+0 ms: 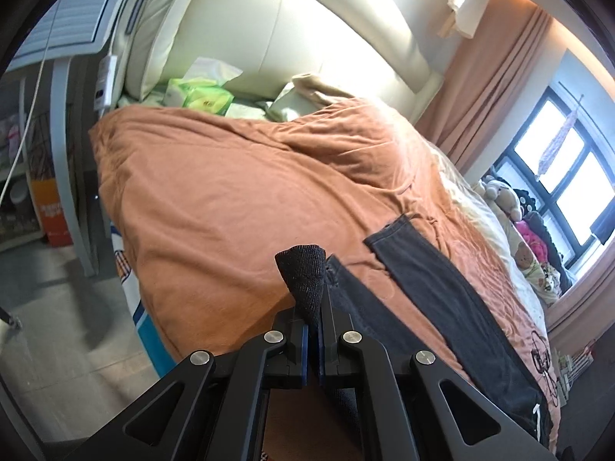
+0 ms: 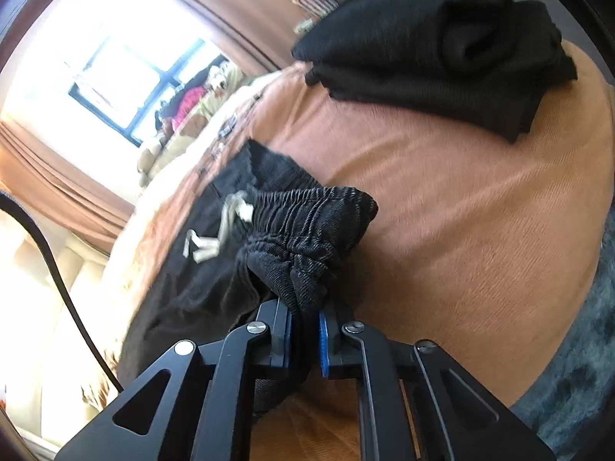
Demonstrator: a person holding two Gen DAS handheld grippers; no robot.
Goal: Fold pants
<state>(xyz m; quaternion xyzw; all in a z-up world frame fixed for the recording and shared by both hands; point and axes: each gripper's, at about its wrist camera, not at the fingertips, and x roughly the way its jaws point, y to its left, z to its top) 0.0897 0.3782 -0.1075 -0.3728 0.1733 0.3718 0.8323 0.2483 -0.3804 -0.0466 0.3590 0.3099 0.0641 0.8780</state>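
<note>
Dark pants [image 1: 453,299] lie stretched across the orange bed cover [image 1: 230,199], legs running to the right. My left gripper [image 1: 312,330] is shut on a hem corner of the pants [image 1: 303,272], which sticks up between the fingers. In the right wrist view my right gripper [image 2: 303,326] is shut on the elastic waistband of the pants [image 2: 307,238], bunched at the near bed edge. A white drawstring [image 2: 226,230] hangs from the waistband. The rest of the pants [image 2: 200,269] spread to the left.
A folded stack of black clothes [image 2: 442,46] sits on the bed cover [image 2: 442,211] farther back. Tissue packs [image 1: 203,96] and pillows lie by the headboard. Stuffed toys [image 1: 511,207] line the window side. A grey rug [image 2: 576,345] and wooden floor lie below.
</note>
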